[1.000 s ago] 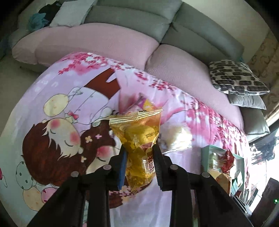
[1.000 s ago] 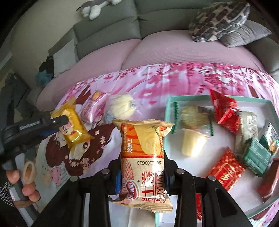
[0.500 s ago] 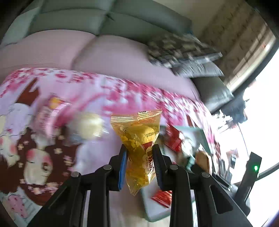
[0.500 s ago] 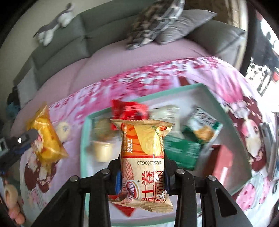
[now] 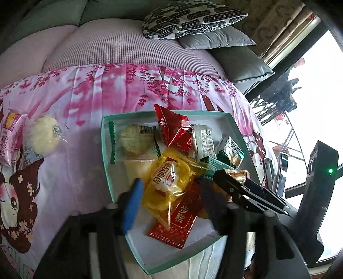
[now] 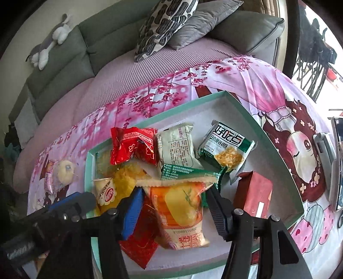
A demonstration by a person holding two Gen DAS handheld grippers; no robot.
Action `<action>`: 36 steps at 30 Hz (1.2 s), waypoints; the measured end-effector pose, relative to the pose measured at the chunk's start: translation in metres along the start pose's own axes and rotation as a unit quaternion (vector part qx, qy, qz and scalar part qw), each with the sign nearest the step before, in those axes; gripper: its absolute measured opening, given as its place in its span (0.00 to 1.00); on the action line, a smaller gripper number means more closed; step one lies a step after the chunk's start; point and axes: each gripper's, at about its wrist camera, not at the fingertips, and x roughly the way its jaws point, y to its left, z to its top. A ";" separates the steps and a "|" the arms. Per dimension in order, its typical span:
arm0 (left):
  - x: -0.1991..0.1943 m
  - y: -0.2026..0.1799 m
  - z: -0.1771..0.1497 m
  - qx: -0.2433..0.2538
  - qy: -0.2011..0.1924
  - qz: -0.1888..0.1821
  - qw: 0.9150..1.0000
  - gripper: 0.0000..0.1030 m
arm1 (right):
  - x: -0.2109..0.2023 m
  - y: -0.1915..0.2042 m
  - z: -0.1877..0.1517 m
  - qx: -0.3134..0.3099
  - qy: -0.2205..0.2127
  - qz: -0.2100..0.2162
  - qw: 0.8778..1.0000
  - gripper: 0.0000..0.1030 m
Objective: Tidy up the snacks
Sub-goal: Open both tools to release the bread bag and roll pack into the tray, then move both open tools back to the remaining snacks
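A teal-rimmed tray (image 5: 105, 150) (image 6: 253, 120) sits on the pink cartoon cloth and holds several wrapped snacks. My left gripper (image 5: 171, 193) is open above the tray; the yellow snack bag (image 5: 169, 184) lies loose between its fingers on the pile. My right gripper (image 6: 175, 206) is open too; the orange wafer pack (image 6: 182, 212) lies in the tray between its fingers. The right gripper also shows in the left wrist view (image 5: 235, 184), and the left gripper in the right wrist view (image 6: 70, 203). A pale round cake (image 5: 42, 137) and a pink pack (image 5: 9, 133) lie on the cloth left of the tray.
In the tray lie red packs (image 6: 133, 148), a white pack (image 6: 175, 148), a green-and-white pack (image 6: 227, 148) and a dark red box (image 6: 253, 193). A sofa with patterned cushion (image 5: 188, 17) stands behind. A phone (image 6: 324, 148) lies at the right edge.
Both grippers swung right over the tray, lowered and opened. The yellow bag and the orange pack left the jaws and now lie in the tray.
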 end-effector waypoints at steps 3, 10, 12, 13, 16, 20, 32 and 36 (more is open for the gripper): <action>-0.011 0.008 0.000 -0.007 -0.013 0.006 1.000 0.66 | 0.001 -0.003 0.000 0.007 -0.001 0.003 1.000 0.66; -0.035 0.056 0.005 -0.071 -0.061 0.057 0.994 0.85 | -0.008 -0.001 0.002 0.003 -0.030 -0.004 1.000 0.90; -0.040 0.071 0.005 -0.089 -0.071 0.089 0.990 0.86 | -0.010 -0.001 0.002 0.001 -0.041 -0.005 0.999 0.97; -0.042 0.080 0.005 -0.101 -0.075 0.104 0.987 0.86 | -0.011 0.000 0.002 -0.001 -0.045 -0.005 0.999 1.00; -0.049 0.106 0.003 -0.139 -0.082 0.131 0.978 0.86 | -0.013 0.004 0.003 -0.006 -0.054 0.006 0.999 1.00; -0.061 0.134 -0.003 -0.175 -0.098 0.156 0.967 0.86 | -0.015 0.016 0.001 -0.024 -0.062 0.020 0.998 1.00; -0.081 0.185 -0.007 -0.210 -0.126 0.222 0.944 0.92 | -0.015 0.059 -0.006 -0.072 -0.075 0.059 0.993 1.00; -0.089 0.196 -0.007 -0.211 -0.142 0.223 0.941 0.92 | -0.010 0.078 0.000 -0.083 -0.064 0.074 0.992 1.00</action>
